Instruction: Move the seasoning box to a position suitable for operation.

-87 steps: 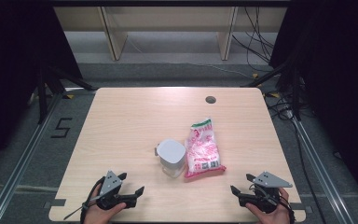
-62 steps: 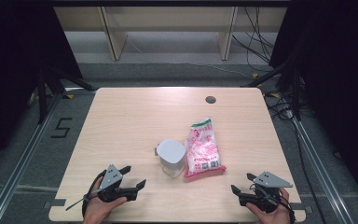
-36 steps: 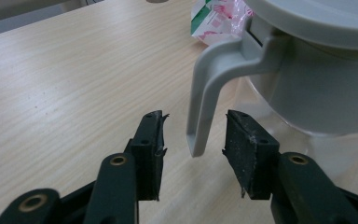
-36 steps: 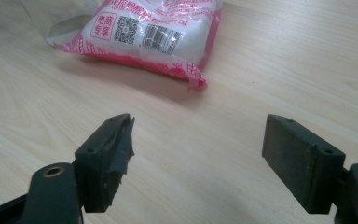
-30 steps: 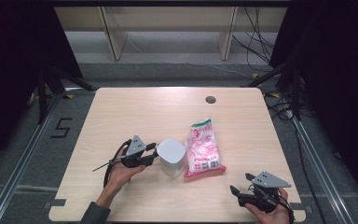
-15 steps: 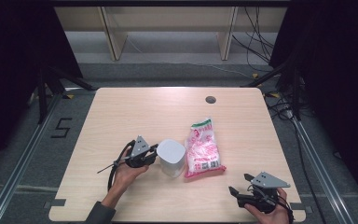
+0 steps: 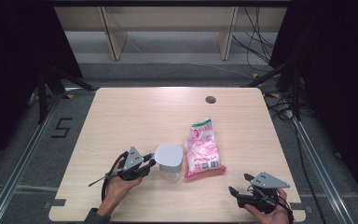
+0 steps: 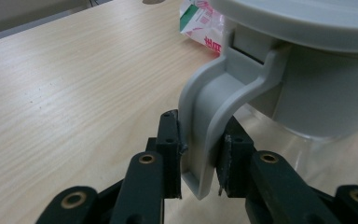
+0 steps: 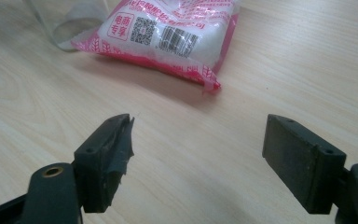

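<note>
A clear container with a grey lid (image 7: 169,161) stands near the middle of the wooden table (image 7: 135,116). Its grey clip handle (image 8: 209,126) hangs down the side, and my left gripper (image 7: 145,167) (image 8: 199,158) is shut on that handle, one jaw on each side. A pink and white sealed bag (image 7: 203,148) (image 9: 161,32) lies flat just right of the container. My right gripper (image 7: 240,185) (image 9: 198,154) rests open near the table's front right edge, a short way in front of the bag, with nothing between its jaws.
A round dark cable hole (image 7: 210,99) sits near the table's far edge. Beyond the table stand wooden shelf legs (image 7: 114,37) and loose cables (image 7: 256,28) on the floor. Metal rails (image 7: 23,158) run along both sides.
My left gripper moved from the table's front left edge up to the container and shut on its lid handle. The right gripper stayed in place.
</note>
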Available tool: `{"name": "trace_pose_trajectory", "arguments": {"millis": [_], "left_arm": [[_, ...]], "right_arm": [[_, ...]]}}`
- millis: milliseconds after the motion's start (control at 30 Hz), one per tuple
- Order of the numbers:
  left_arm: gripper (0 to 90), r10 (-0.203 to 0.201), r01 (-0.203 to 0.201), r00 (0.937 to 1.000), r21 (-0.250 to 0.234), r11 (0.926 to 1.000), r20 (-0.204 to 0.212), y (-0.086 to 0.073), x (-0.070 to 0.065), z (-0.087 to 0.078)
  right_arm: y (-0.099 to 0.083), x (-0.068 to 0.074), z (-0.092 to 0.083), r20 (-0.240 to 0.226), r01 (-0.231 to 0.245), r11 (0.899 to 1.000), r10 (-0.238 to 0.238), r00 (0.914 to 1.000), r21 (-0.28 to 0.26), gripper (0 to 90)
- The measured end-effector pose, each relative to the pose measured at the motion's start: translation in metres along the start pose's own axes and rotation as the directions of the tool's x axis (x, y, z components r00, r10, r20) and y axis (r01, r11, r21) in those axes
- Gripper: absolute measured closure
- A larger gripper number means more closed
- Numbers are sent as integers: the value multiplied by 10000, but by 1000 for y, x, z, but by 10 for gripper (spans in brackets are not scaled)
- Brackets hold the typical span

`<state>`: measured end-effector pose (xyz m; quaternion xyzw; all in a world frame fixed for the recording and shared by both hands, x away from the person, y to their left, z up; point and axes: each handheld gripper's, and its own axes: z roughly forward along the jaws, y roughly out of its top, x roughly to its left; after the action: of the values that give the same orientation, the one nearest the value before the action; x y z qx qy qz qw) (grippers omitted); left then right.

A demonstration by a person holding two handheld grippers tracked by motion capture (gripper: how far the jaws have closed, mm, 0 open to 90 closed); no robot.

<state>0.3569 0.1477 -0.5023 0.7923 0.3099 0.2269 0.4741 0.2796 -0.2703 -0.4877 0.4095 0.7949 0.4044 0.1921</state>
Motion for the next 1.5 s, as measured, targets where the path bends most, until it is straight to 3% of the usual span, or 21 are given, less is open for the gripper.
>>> {"name": "trace_pose_trajectory", "arguments": {"millis": [100, 200, 233, 333, 367, 400, 433, 467, 500, 833, 900, 1033, 1133, 1233, 1367, 1400, 1500], "left_arm": [[715, 103, -104, 9999, 100, 9999, 104, 1, 1, 1], [691, 363, -365, 9993, 157, 9992, 127, 2, 1, 3], [696, 684, -686, 9976, 185, 9975, 113, 3, 2, 4], [716, 508, -513, 9985, 216, 9985, 213, 2, 4, 4], [716, 183, -189, 9996, 251, 9995, 232, 1, 2, 3], [716, 203, -206, 9996, 159, 9997, 195, 1, 2, 4], [716, 513, -516, 9985, 187, 9985, 165, 1, 3, 3], [716, 474, -477, 9987, 186, 9987, 196, 1, 2, 3], [715, 122, -126, 9997, 180, 9998, 206, 0, 0, 3], [712, 104, -106, 9992, 54, 9999, 388, -2, -6, 0], [711, 119, -120, 9994, 22, 9999, 318, -2, -7, 0], [711, 205, -206, 9995, 41, 9998, 251, -3, -7, -2], [710, -41, 42, 9995, -32, 10000, 314, -5, -8, -3], [709, 96, -96, 9996, -16, 10000, 269, -5, -8, -4], [703, 38, -38, 9989, -10, 10000, 468, -5, -7, -5], [703, 276, -277, 9986, 30, 9996, 454, -5, -6, -6], [691, 45, -15, 9960, -330, 9995, 898, -6, -4, -10]], "right_arm": [[0, 3, -1, -68, -360, 9993, 361, 9993, 122, 247], [0, 1, -1, 1, 4, 10000, -4, 10000, 54, 247], [0, 1, 0, -83, -28, 10000, 28, 10000, 40, 247], [0, 1, 1, -112, -49, 10000, 49, 9999, 44, 248], [0, 0, 0, -7, 6, 10000, -6, 10000, 8, 248], [0, 0, 0, -7, 6, 10000, -6, 10000, 8, 248], [0, 0, 1, -24, 68, 9999, -68, 10000, -88, 248], [0, 0, 0, 15, 25, 10000, -25, 10000, 18, 248], [0, 0, 1, 30, 33, 10000, -33, 10000, 30, 248], [1, -1, 0, -197, 108, 9999, -106, 9998, 126, 248], [0, 1, -1, -34, -7, 9999, 7, 10000, 125, 248], [1, 0, -1, -117, 2, 9999, 0, 9999, 139, 248], [1, 0, 0, -208, 70, 9999, -67, 9998, 117, 248], [1, 0, 0, -219, 77, 9999, -74, 9997, 122, 248], [1, 0, 0, -249, 77, 9999, -74, 9997, 123, 248], [1, 0, 0, -249, 77, 9999, -74, 9997, 123, 248], [1, 0, -1, -139, 22, 9999, -20, 9999, 144, 248]]}}
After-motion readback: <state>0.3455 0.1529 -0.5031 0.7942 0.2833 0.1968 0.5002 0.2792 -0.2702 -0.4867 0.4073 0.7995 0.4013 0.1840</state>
